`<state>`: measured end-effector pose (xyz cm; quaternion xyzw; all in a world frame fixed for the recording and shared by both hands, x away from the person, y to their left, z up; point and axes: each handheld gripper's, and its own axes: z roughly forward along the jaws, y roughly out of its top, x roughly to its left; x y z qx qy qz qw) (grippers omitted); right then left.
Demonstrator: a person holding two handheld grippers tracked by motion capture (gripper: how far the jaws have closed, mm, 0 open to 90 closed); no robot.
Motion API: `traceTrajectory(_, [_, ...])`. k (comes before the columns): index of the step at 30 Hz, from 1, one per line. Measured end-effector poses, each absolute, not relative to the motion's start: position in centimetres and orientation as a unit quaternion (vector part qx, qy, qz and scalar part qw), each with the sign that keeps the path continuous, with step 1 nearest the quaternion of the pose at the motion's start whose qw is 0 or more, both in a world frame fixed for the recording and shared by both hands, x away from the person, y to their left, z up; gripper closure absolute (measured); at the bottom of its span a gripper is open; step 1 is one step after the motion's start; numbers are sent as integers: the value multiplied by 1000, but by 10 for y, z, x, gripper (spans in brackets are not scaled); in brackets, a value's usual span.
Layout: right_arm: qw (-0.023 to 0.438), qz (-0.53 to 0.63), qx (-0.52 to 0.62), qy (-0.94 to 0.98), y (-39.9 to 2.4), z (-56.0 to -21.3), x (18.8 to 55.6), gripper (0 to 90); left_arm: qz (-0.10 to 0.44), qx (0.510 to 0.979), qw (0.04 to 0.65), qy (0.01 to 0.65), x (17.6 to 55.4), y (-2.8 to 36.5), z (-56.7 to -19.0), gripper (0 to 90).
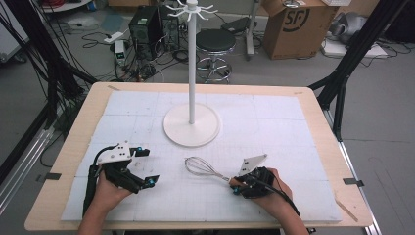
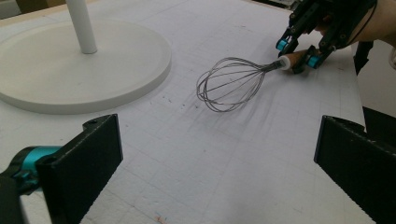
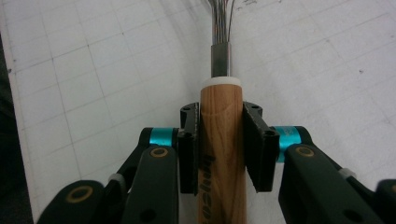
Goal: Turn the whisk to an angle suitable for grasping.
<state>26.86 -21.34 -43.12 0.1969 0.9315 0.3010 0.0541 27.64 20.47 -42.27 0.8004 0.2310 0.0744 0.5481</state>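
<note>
Lying between the right gripper's (image 3: 220, 149) jaws, the whisk's (image 3: 222, 154) wooden handle.

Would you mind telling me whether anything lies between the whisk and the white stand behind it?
Nothing visible does. The whisk lies with its wooden handle in the right tool, and only bare mat separates its wires from the stand's round base.

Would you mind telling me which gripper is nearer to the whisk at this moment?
Right. The right gripper has its jaws on the whisk's wooden handle. The left gripper rests apart from it on the mat, jaws open, off to the wire end's side.
</note>
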Motion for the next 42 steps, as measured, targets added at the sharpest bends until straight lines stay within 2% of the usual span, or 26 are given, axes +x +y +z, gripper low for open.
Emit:
traceTrajectory(2, [58,299,198,932,-216,-431,267,582,74,801,547,231,276,205,-423,17])
traceTrajectory(8, [63,307,216,925,-234,-433,259,582,74,801,547,233,278,206,-424,17])
traceTrajectory(12, [59,323,231,916,-257,-435,249,672,75,799,548,235,279,207,-424,17])
traceTrajectory(19, [53,320,211,922,-257,-434,252,698,78,800,547,234,279,207,-424,17])
traceTrajectory(29, [56,315,162,934,-209,-433,263,699,80,799,550,229,277,205,-422,17])
traceTrajectory(42, [28,325,125,937,-153,-436,286,699,84,798,552,226,277,206,-420,17])
